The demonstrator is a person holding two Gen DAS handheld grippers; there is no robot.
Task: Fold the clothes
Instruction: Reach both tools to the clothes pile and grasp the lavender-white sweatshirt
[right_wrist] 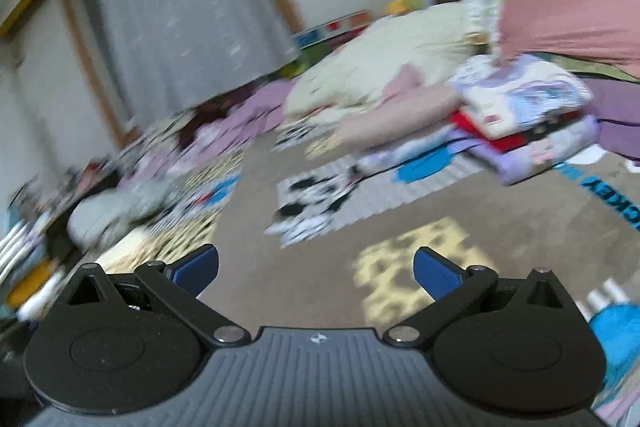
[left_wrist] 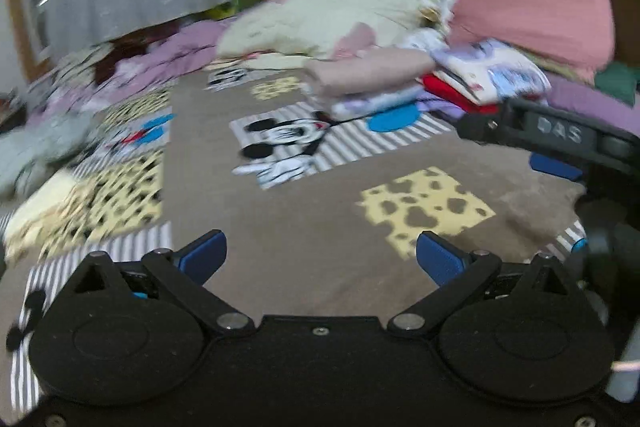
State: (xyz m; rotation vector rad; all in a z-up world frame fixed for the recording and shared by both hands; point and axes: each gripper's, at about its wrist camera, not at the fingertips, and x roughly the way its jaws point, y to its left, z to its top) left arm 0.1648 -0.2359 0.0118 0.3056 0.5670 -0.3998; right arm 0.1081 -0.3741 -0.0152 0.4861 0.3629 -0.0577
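Both tools over the bed, fingers apart, empty.
Left tool (left_wrist: 321, 255) and right tool (right_wrist: 316, 269) hover above the blanket (left_wrist: 304, 223); folded clothes (left_wrist: 472, 79) lie far right.

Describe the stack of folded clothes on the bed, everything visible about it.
The stack of folded clothes sits on the brown cartoon-print blanket toward the far right, ahead of both open tools. It is soft fabric in neat flat layers: a white printed piece on top, red beneath, lilac and pale printed pieces at the bottom, with a beige folded piece alongside on its left. A pink cushion rises behind it. Motion blur hides finer detail.
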